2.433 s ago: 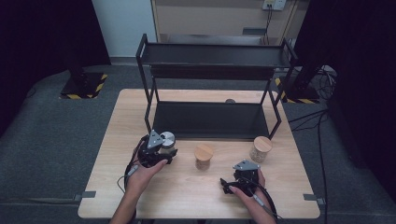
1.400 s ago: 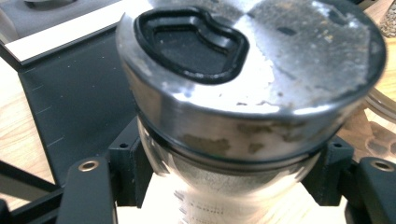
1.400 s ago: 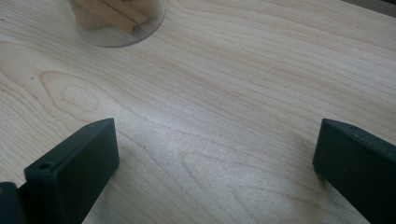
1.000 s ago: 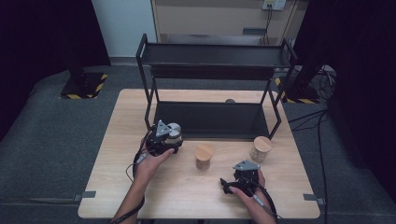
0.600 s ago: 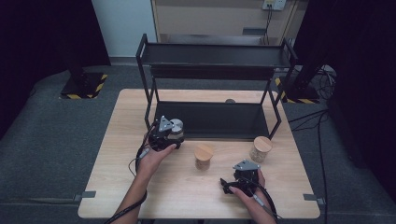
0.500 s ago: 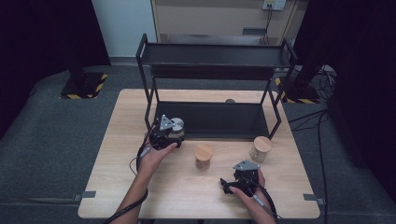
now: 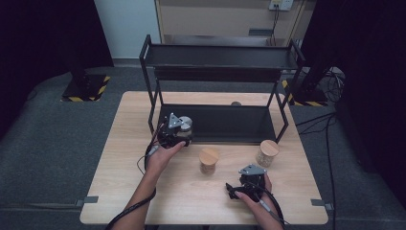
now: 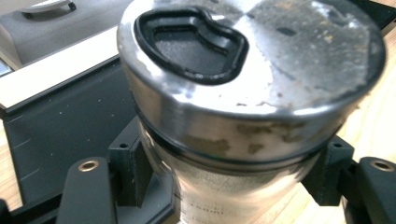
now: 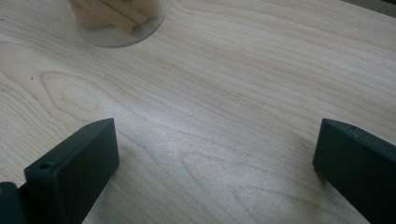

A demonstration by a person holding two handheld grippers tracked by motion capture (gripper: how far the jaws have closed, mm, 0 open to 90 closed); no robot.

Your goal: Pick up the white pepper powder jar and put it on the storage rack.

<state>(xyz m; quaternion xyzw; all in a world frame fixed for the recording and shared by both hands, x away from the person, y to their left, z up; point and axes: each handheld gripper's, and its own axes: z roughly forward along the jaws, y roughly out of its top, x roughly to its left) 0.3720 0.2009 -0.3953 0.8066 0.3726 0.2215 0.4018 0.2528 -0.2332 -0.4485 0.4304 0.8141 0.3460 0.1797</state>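
A steel-lidded jar [image 8: 243, 116] is pinched by the left gripper [image 7: 175, 130] at the rack's [image 7: 220, 62] lower shelf, toward nine o'clock, apparently for shelving, while the right gripper [image 7: 249, 184] is rested spread at five o'clock.

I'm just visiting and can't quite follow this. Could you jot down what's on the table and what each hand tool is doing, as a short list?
Left gripper: shut on the steel jar, at the front edge of the rack's lower shelf
Right gripper: open, holding nothing, low over the table
Rack: black, two shelves, at the table's back
Wooden-lidded jars: one mid-table, one further right
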